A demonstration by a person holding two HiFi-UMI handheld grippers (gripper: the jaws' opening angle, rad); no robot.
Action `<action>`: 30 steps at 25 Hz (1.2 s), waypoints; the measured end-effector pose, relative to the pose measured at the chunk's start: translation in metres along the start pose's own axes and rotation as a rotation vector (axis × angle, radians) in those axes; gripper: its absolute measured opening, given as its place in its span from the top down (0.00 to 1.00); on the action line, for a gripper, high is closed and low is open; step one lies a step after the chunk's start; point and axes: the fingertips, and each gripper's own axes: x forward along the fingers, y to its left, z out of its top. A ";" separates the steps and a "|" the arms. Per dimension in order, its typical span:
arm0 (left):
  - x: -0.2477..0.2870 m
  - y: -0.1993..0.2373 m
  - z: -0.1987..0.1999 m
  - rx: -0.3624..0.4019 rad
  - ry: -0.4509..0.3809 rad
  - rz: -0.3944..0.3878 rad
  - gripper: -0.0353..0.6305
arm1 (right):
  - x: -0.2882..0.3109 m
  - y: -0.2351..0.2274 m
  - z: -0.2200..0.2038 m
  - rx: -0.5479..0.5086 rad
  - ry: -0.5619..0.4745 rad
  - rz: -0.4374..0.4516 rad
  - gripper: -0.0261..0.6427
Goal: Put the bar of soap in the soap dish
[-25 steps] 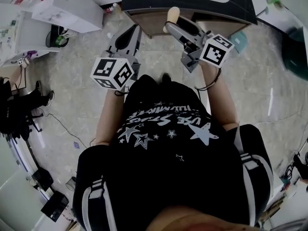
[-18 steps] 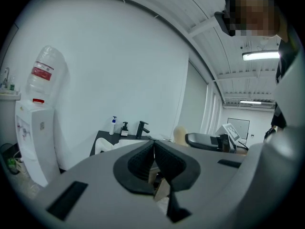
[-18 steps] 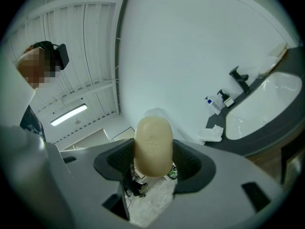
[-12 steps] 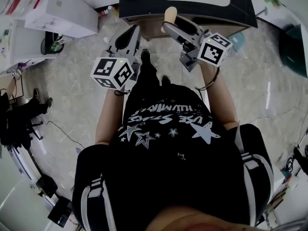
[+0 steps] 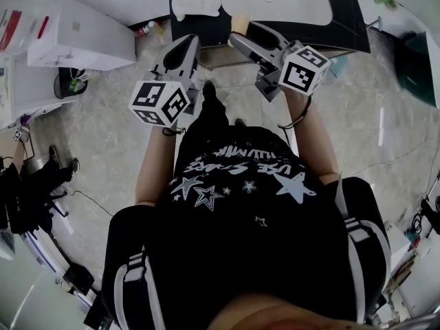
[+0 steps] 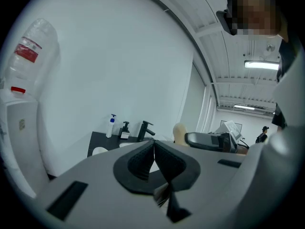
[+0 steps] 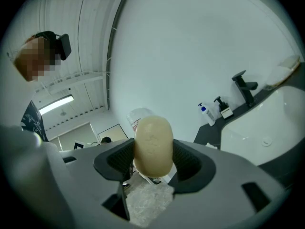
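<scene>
— Near the dark desk's (image 5: 347,20) front edge, where is the bar of soap (image 7: 153,128)?
— Upright between the right tool's (image 7: 153,150) pads, clamped on both sides. The left tool (image 6: 154,149) is closed, pads touching, holding nothing.

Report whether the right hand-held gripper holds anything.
Shut on the cream oval bar of soap: the right hand-held gripper clamps it on both sides between its jaws.

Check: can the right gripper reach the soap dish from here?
Probably yes: the right gripper, shut on the bar of soap, hangs near the counter, with nothing between it and the white soap dish.
</scene>
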 end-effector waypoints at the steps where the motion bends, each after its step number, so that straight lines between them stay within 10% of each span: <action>1: 0.006 0.008 0.003 0.001 0.000 -0.003 0.93 | 0.008 -0.005 0.003 -0.015 0.006 -0.006 0.57; 30: 0.098 0.167 0.023 -0.063 0.067 -0.063 0.93 | 0.162 -0.113 0.002 -0.317 0.294 -0.197 0.57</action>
